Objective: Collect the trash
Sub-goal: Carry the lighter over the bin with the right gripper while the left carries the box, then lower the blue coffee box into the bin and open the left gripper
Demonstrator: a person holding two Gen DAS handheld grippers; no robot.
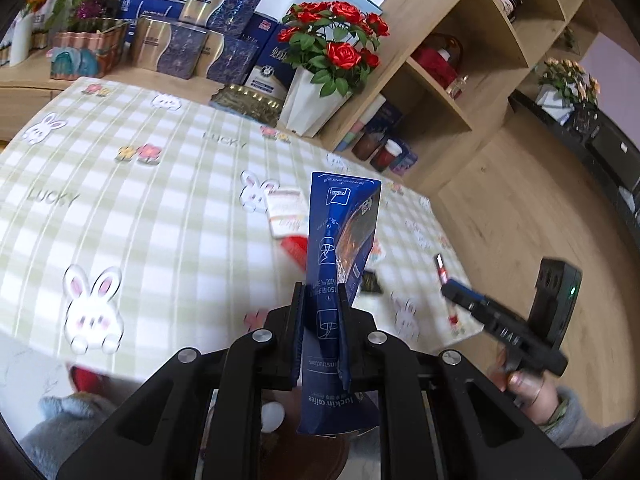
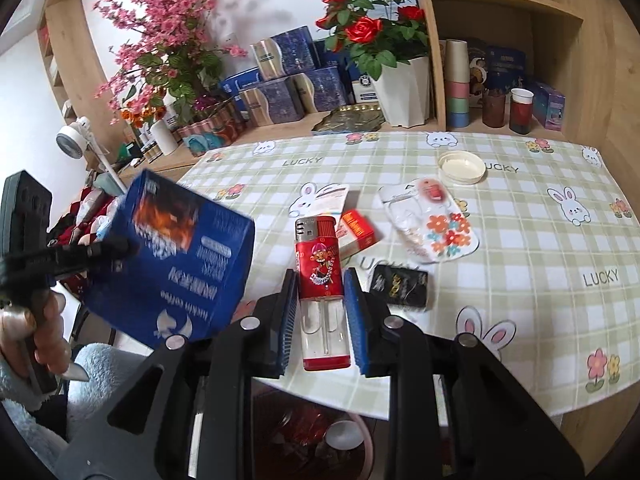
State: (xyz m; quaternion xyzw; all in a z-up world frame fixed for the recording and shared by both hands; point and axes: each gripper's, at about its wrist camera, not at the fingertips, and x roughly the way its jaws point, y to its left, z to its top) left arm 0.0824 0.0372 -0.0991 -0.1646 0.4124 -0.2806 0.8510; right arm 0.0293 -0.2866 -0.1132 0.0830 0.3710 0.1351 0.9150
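Item: two pieces of trash lifted and in carriage at the near edge of the tabletop (image 2: 520,240), bin drop pending.

Left tool (image 1: 320,320): jaws nearly closed, pads clamped on a flattened dark-blue foil coffee pouch (image 1: 340,240), held upright above the near edge. Right tool (image 2: 320,320): jaws narrowly parted, gripping a red-and-clear plastic lighter (image 2: 322,280) by its clear lower body, above the same edge. A reddish round bin (image 2: 320,444) shows under that edge, beneath both tools. Step judged: transport. Next move calls for bringing each piece over the bin mouth and parting the jaws. Remaining mid-tabletop: small red carton (image 2: 356,234), black sachet (image 2: 400,284), clear flowered blister pack (image 2: 432,224), white round lid (image 2: 462,168).
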